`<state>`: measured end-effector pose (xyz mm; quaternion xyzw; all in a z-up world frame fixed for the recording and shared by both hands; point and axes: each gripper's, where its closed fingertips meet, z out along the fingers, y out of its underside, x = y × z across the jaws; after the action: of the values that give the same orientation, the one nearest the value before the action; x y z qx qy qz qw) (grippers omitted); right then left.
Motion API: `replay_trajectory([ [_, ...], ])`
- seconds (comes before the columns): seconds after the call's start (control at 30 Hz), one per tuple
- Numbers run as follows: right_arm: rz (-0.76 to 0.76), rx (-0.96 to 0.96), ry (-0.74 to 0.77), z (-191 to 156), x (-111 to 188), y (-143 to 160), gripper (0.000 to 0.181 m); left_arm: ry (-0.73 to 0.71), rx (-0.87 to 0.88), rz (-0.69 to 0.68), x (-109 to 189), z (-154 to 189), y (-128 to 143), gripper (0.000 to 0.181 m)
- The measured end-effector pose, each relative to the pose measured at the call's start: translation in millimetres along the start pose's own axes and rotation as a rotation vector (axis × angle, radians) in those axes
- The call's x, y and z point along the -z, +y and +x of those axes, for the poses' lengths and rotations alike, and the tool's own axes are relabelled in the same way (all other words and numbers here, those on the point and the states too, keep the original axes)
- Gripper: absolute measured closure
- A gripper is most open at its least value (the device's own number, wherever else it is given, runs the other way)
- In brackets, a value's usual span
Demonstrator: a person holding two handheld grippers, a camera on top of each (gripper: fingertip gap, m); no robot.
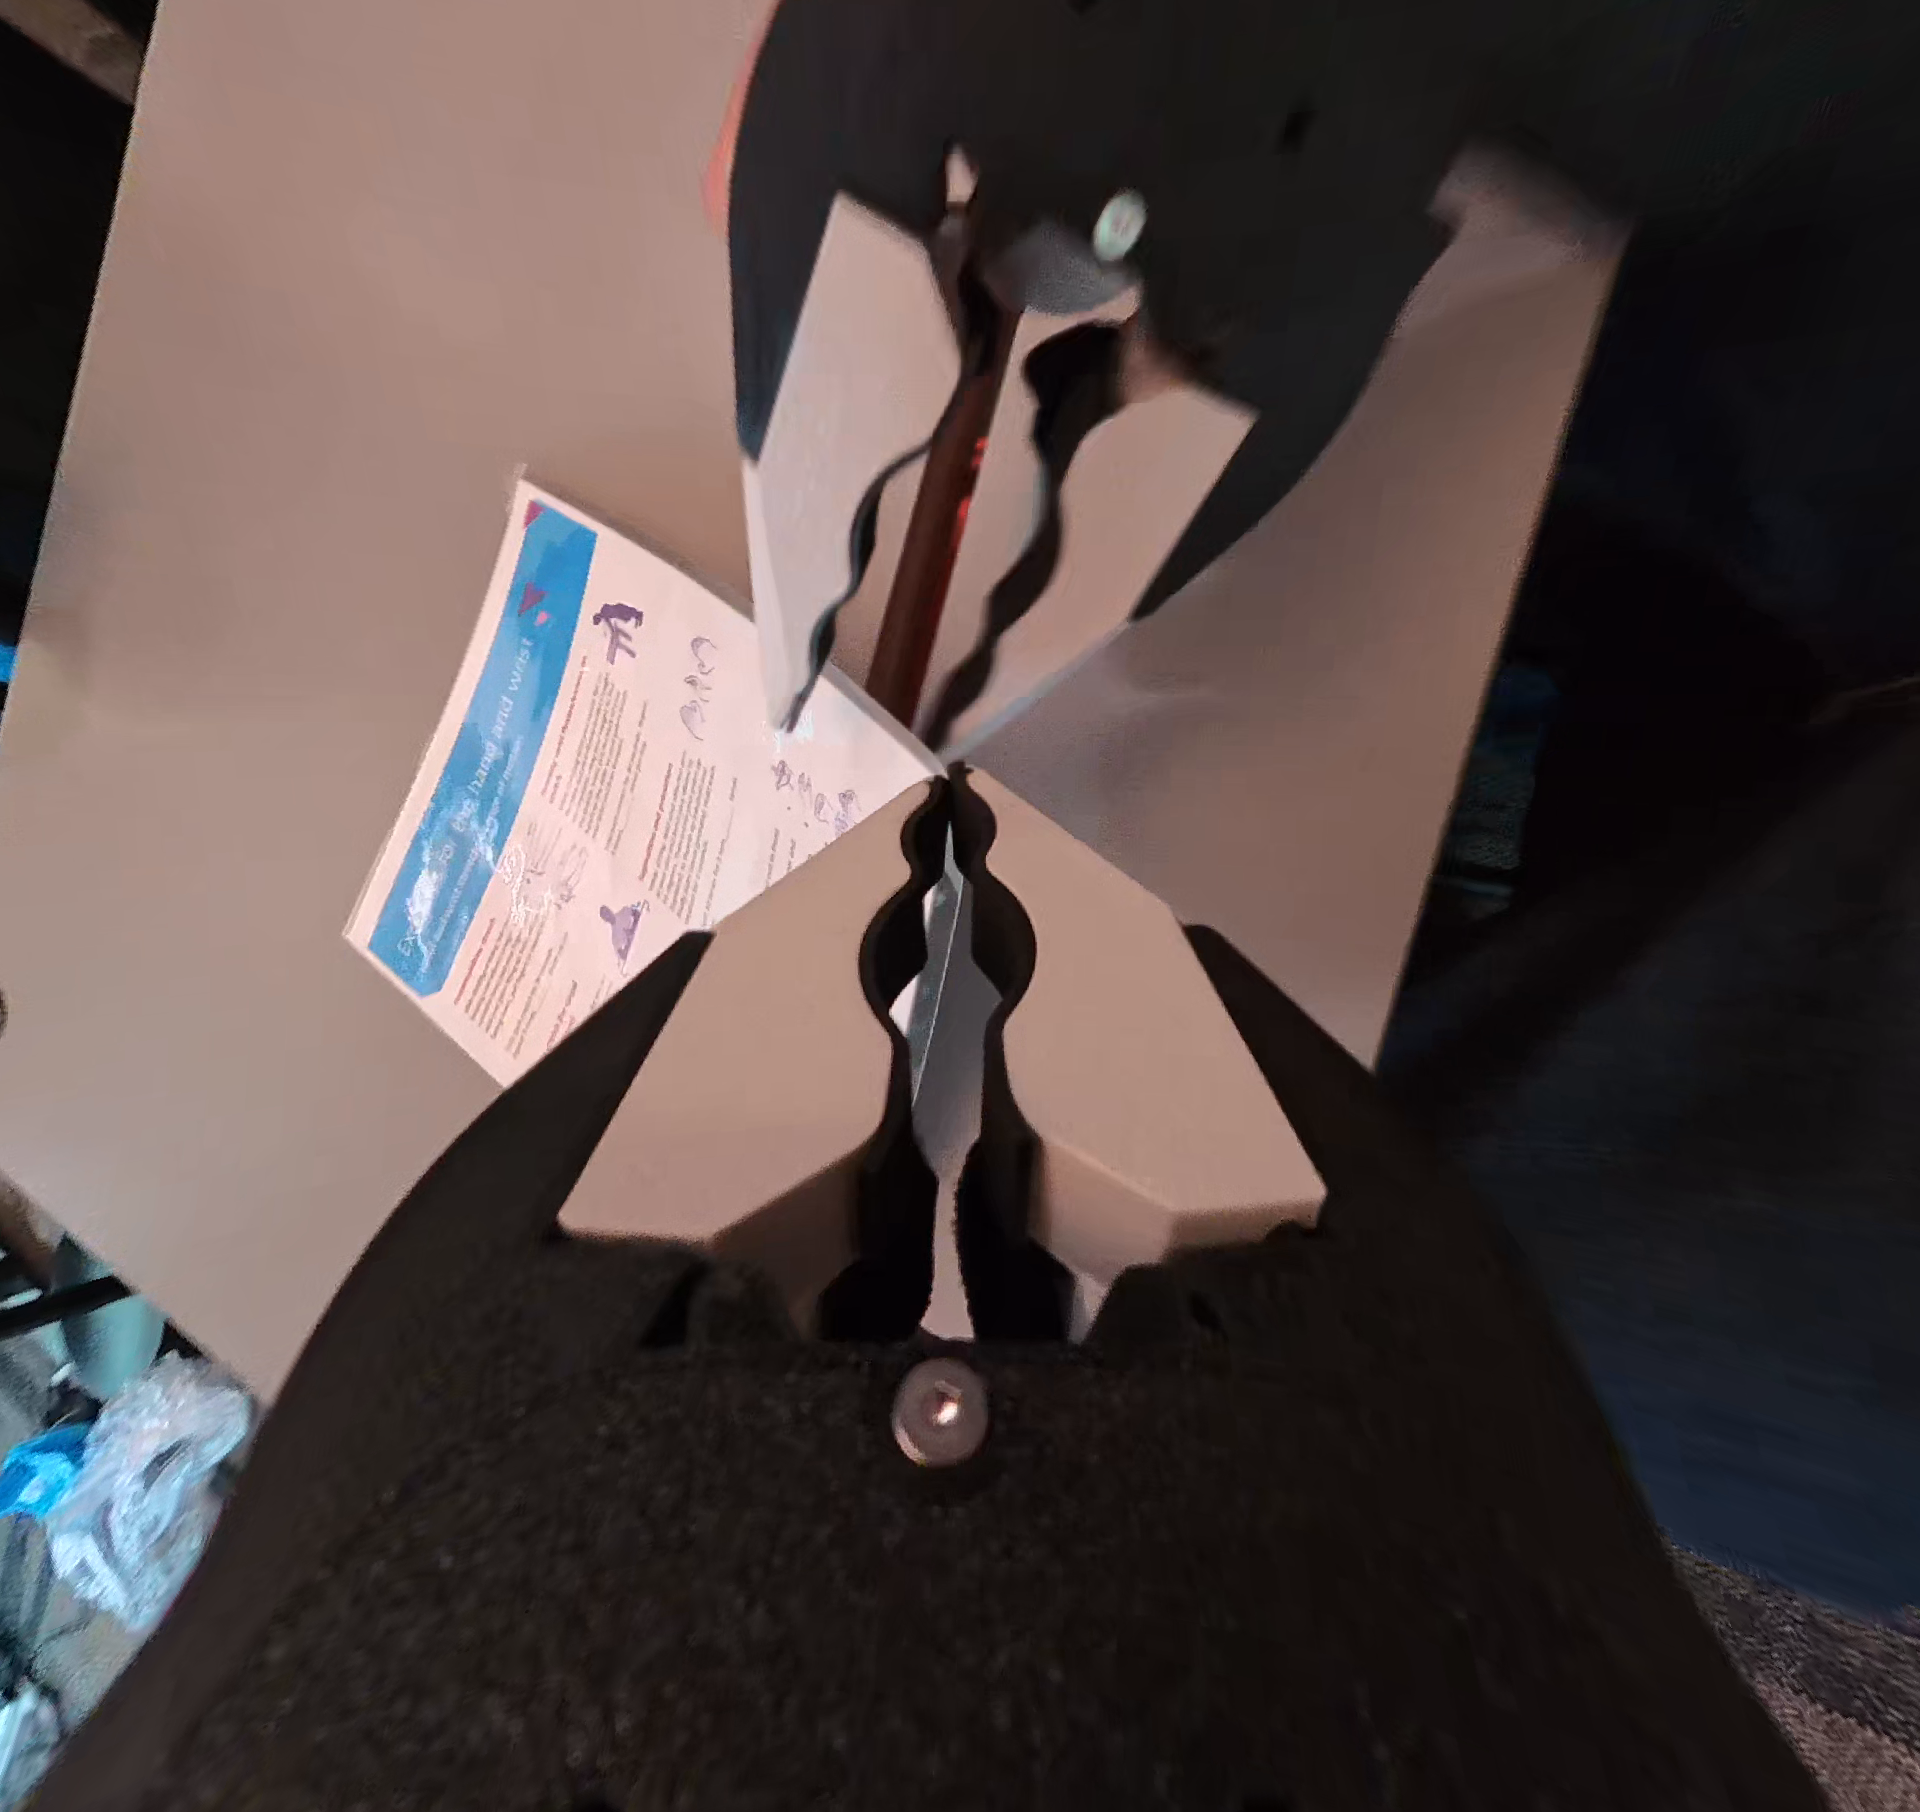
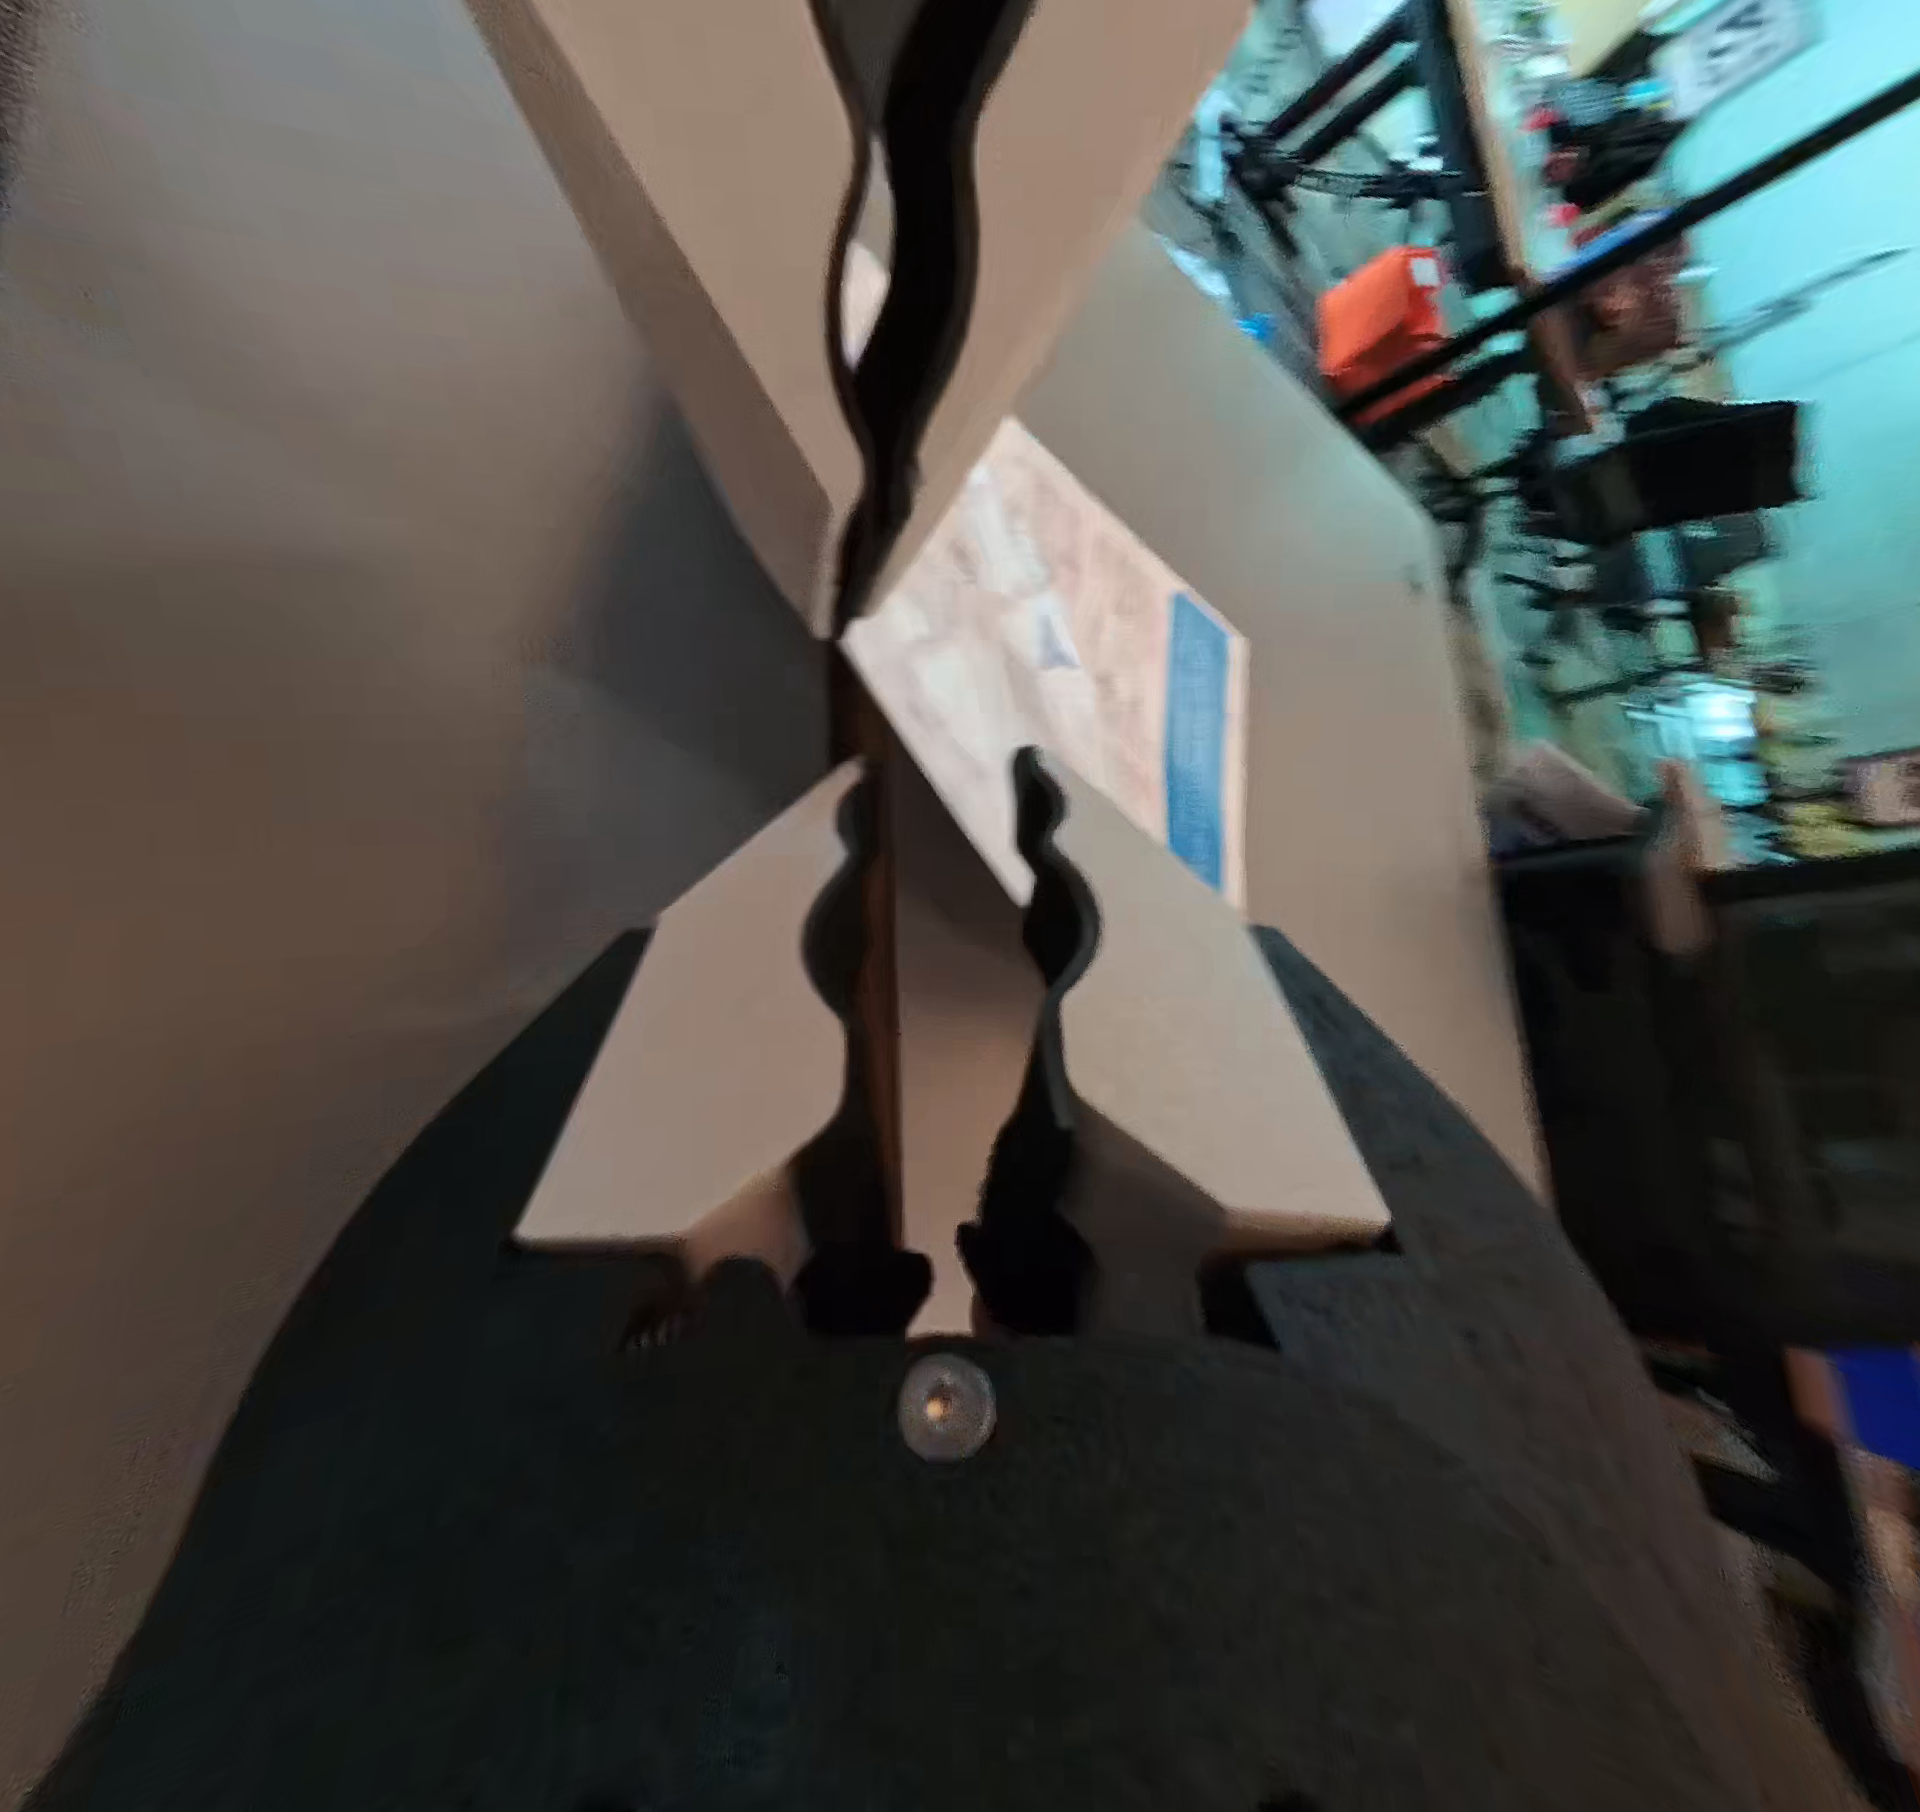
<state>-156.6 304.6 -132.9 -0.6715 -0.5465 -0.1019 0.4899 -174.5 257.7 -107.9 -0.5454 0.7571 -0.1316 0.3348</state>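
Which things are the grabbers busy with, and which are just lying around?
Busy with:
- left gripper, shut on the printed leaflet
- right gripper, a thin brown stick between its fingers
- tan table under the leaflet

Lying about:
- orange box on the shelves
- crinkly plastic wrapping beside the table

Beige tabletop [image 1: 312, 412], bare over most of its surface. At its near left edge in the left wrist view lies a bundle of clear bubble wrap [image 1: 145, 1482]; grey carpet [image 1: 1787, 1700] shows at lower right. Beyond the table, the right wrist view shows blurred black-framed shelving [image 2: 1475, 131] carrying an orange box [image 2: 1382, 313], with a black bin [image 2: 1683, 474] just beside it.
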Motion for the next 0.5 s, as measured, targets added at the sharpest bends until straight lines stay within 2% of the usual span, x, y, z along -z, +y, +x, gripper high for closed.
replay_trajectory([
  [0.03, -0.013, 0.038, 0.075, 5.6, 1.0, 3.0, 0.174, 0.002, 0.004, 0.02, 2.3, 5.0, -5.8, 0.181],
  [0.07, -0.003, 0.098, 0.136, 9.0, 4.8, 3.5, 0.18, -0.031, 0.011, 0.043, 5.3, 4.0, -11.4, 0.181],
  [0.13, 0.0, 0.147, 0.182, 9.4, 14.6, 5.2, 0.181, -0.105, 0.026, 0.103, 16.3, -1.1, -20.7, 0.181],
  [0.23, 0.035, 0.07, 0.192, 18.5, 39.3, 10.9, 0.181, -0.187, 0.051, 0.223, 52.0, -10.0, -26.1, 0.16],
  [0.3, 0.089, -0.012, 0.21, 32.4, 64.6, 14.2, 0.181, -0.23, 0.098, 0.312, 84.6, -19.0, -21.4, 0.147],
  [0.4, 0.171, -0.147, 0.232, 56.7, 110.2, 16.7, 0.181, -0.276, 0.215, 0.472, 133.2, -38.8, -4.7, 0.147],
  [0.47, 0.232, -0.222, 0.23, 71.1, 140.3, 13.7, 0.181, -0.291, 0.294, 0.542, 150.9, -53.2, 11.9, 0.147],
  [0.5, 0.263, -0.253, 0.22, 76.5, 153.5, 11.0, 0.181, -0.278, 0.32, 0.546, 150.1, -57.7, 21.1, 0.147],
])
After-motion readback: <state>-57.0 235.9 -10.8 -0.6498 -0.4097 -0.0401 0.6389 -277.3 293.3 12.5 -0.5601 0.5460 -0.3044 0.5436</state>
